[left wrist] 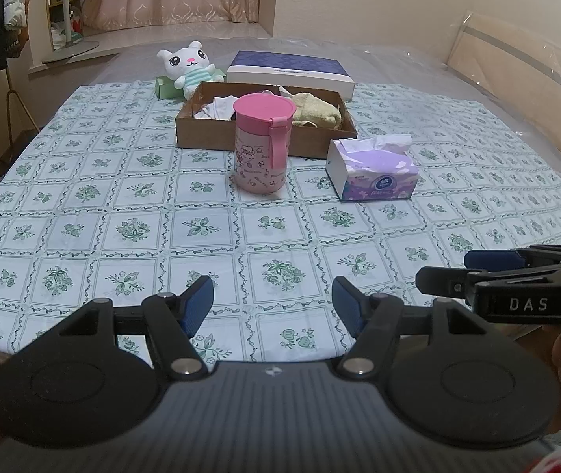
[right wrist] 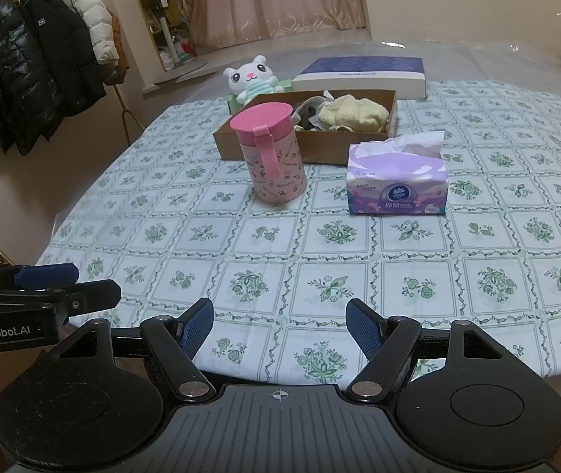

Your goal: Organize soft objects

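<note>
Soft objects are only partly gathered, judging by how things lie. Nearest, the left tongs (left wrist: 272, 305) hover over the near edge of the tablecloth (left wrist: 123, 205) with their blue pads well apart and nothing between them; the right tongs (right wrist: 280, 325) hang just beside them, equally spread and equally empty. So no item is in hand, and both tools are well apart from everything they might pick up. Past a bare stretch of the flowered cloth stand a pink lidded cup (left wrist: 260, 146) and, to its right, a purple soft pack of tissues (left wrist: 375, 169) with a sheet sticking out of its top; both sit on the cloth in front of the box, not in it. Behind them lies a shallow cardboard box (left wrist: 209, 134) that already holds a pale yellow towel (right wrist: 353, 114) on its right side and some white and dark cloth pieces (right wrist: 312, 112) toward its left, so that part looks done. Farther back, a white plush toy (left wrist: 188, 65) in a striped shirt sits outside the box at its far left corner, leaning on a small green carton (left wrist: 164, 86), with a flat blue-topped box (left wrist: 290, 69) to its right. My guess is that the plush toy, and perhaps the tissue pack, are left to be put in; the hard cup probably stays out.
</note>
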Action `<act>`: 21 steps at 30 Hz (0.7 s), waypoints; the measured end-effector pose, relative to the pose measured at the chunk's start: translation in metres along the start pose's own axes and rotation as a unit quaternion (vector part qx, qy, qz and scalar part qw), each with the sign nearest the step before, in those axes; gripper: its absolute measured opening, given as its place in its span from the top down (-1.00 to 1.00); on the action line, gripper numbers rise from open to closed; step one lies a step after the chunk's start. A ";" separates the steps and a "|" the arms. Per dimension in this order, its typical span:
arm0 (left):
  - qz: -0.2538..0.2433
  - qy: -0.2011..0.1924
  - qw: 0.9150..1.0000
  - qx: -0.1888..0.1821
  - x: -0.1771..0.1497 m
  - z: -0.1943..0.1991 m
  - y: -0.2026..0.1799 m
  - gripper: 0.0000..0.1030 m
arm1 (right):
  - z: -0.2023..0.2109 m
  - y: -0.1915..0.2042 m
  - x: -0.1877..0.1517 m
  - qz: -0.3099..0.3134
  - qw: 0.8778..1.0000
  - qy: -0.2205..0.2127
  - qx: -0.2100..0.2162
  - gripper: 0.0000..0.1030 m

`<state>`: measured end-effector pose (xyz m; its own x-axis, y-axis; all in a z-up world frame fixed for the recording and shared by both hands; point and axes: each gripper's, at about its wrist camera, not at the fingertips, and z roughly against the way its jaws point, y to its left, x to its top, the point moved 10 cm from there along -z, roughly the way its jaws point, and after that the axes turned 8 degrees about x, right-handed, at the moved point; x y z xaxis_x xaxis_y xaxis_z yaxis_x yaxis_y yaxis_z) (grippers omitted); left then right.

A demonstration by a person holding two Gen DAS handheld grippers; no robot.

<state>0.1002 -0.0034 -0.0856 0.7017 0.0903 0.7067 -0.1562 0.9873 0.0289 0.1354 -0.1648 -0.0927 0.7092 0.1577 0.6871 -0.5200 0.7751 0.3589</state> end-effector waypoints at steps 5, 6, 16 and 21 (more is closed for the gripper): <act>0.000 -0.001 1.000 -0.001 0.001 0.000 -0.001 -0.24 | 0.000 0.000 -0.001 0.000 1.000 0.000 0.000 -0.44; 0.000 -0.001 1.000 -0.001 0.001 0.000 -0.001 -0.24 | 0.000 0.000 -0.001 0.000 1.000 0.000 0.000 -0.44; 0.000 -0.002 1.000 -0.002 0.001 0.000 -0.001 -0.25 | 0.000 0.000 -0.001 0.000 1.000 0.000 0.000 -0.44; 0.000 -0.002 1.000 -0.003 0.001 0.001 -0.001 -0.24 | 0.000 0.000 0.000 0.000 1.000 -0.001 0.000 -0.44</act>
<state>0.1005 -0.0040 -0.0844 0.6985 0.0897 0.7100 -0.1525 0.9880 0.0253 0.1348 -0.1648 -0.0927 0.7088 0.1569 0.6877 -0.5199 0.7752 0.3589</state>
